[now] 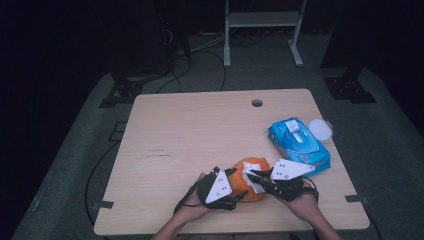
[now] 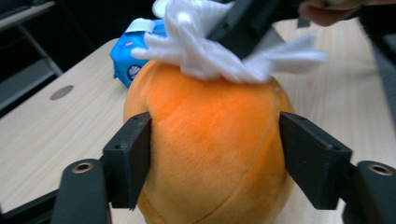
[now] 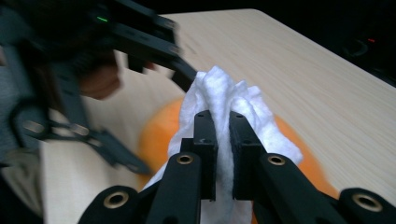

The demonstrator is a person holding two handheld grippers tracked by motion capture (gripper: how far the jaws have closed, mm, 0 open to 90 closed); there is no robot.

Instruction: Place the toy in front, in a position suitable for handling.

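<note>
Between the left tongs (image 2: 212, 154) sits an orange plush ball (image 2: 210, 144), near edge of the surface (image 1: 190, 130), close to the person. Both pads press its flanks, so left tongs are part-way closed w/ the ball clamped and steadied; no earlier pic to compare. Right tongs (image 3: 222, 126) are pinched nearly tight on a white wet wipe (image 3: 219, 100), bunched up btwn the pads, and the wipe lies on top of the ball, touching it.

Progress, as I judge it: wipe already out of its pack and at the ball, ball already gripped; wiping itself looks under way, on the top only. Left to do, prob.: work round the sides & underside, then set the ball down and drop the wipe. Can't tell how much of the ball is already covered.

Ball itself: soft, fuzzy pile, bright orange, faint seam lines running down it, roundish, slightly squashed where the pads bite. No obvious dirt showing.

Beyond the right tongs, farther out on the surface: blue wipes pack (image 1: 299, 144), flap open, and just past that a round white lid (image 1: 320, 129), near the far-right edge. Both well apart from the ball.
</note>
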